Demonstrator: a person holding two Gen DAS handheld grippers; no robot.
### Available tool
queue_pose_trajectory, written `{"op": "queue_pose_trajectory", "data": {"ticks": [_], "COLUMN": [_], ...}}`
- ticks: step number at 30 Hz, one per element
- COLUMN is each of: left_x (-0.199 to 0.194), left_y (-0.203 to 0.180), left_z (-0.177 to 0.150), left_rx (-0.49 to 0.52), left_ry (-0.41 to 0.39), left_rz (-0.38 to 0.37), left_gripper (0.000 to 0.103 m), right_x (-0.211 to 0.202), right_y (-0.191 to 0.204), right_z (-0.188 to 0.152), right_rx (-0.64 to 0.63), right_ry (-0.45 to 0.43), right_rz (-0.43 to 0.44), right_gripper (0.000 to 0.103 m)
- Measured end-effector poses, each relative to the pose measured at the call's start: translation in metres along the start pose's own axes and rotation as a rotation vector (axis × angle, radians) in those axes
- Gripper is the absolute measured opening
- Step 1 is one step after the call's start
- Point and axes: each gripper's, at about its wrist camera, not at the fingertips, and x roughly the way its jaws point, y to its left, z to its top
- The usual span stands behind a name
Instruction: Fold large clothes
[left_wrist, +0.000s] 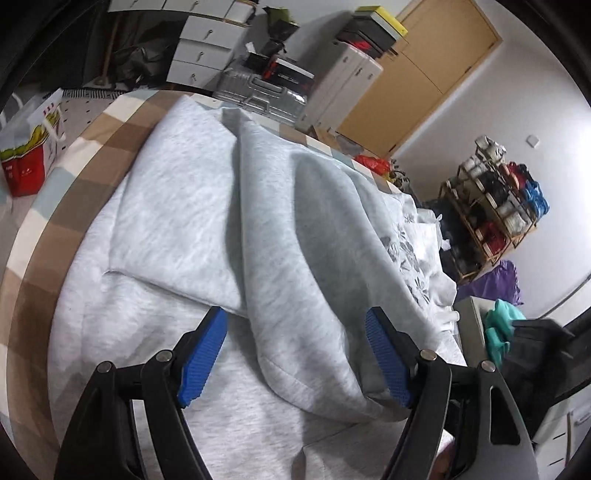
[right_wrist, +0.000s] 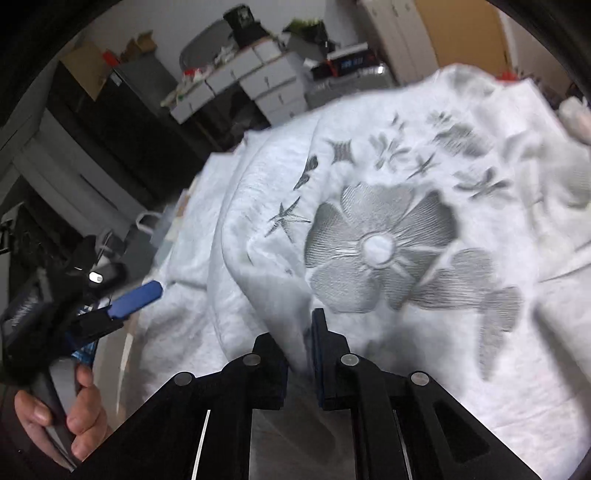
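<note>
In the right wrist view the jaws of the right gripper (right_wrist: 300, 345) are nearly shut and a fold of the white garment (right_wrist: 388, 206) is pinched between them at the lower centre of the frame. The cloth is lifted and fills the right half of that frame, with its grey flower embroidery (right_wrist: 376, 251) shown.

In the left wrist view the jaws of the left gripper (left_wrist: 295, 354) are wide open. Nothing is held, and a hanging fold of the grey sweatshirt (left_wrist: 177, 206) lies between the blue pads (left_wrist: 203, 358). The sweatshirt is spread on the checked bed (left_wrist: 44, 206).

The fabric is judged soft, thick and limp, fairly light, not fragile. It is best taken at a hem or a corner, with several layers gathered so that it does not slip.
</note>
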Motion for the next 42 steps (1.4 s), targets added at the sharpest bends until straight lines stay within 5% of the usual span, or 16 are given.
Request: {"op": "queue_pose_trajectory", "data": {"ticks": [5,8,9,14,16,17,18,19,21,24,30,35,39,42], "left_x": [0.029,0.054,0.062,0.066,0.07,0.071,0.072,0.071,0.065,0.052,0.01,0.04,0.024,-0.013], "left_y": [-0.012,-0.012,-0.008,0.005,0.001,-0.004,-0.006,-0.007,-0.002,0.009,0.022,0.027,0.021,0.01], "left_z": [0.001,-0.002,-0.003,0.003,0.002,0.001,0.0,-0.001,0.001,0.004,0.008,-0.007,-0.008,-0.008], "left_rx": [0.059,0.095,0.082,0.004,0.045,0.072,0.099,0.107,0.103,0.072,0.027,0.036,0.068,0.084], "left_ry": [0.078,0.151,0.179,0.188,0.179,0.17,0.16,0.158,0.145,0.132,0.022,0.109,0.088,0.003], "left_rz": [0.046,0.187,0.212,0.208,0.252,0.277,0.303,0.306,0.305,0.252,0.17,0.253,0.276,0.211], "left_gripper": [0.073,0.073,0.073,0.074,0.074,0.066,0.054,0.051,0.031,0.019,0.015,0.016,0.019,0.02], "right_x": [-0.046,-0.061,-0.06,-0.03,-0.015,-0.003,0.001,0.004,0.002,-0.011,-0.062,-0.024,-0.01,-0.025], "right_y": [0.003,-0.008,-0.015,-0.045,-0.056,-0.059,-0.057,-0.054,-0.046,-0.051,-0.057,-0.069,-0.073,-0.071], "right_z": [0.0,0.006,0.004,0.014,0.02,0.023,0.023,0.024,0.024,0.027,0.034,0.022,0.023,0.021], "right_rx": [-0.02,0.004,0.013,0.062,0.093,0.091,0.075,0.049,0.005,0.026,0.061,0.017,0.017,0.021], "right_ry": [-0.178,-0.255,-0.247,-0.127,-0.046,-0.003,0.006,0.011,0.005,-0.053,-0.277,-0.117,-0.057,-0.086], "right_rz": [-0.015,-0.071,-0.089,-0.197,-0.226,-0.212,-0.209,-0.201,-0.198,-0.179,-0.137,-0.279,-0.295,-0.28], "right_gripper": [0.032,0.053,0.06,0.06,0.062,0.062,0.059,0.041,0.022,0.01,0.008,0.008,0.01,0.018]}}
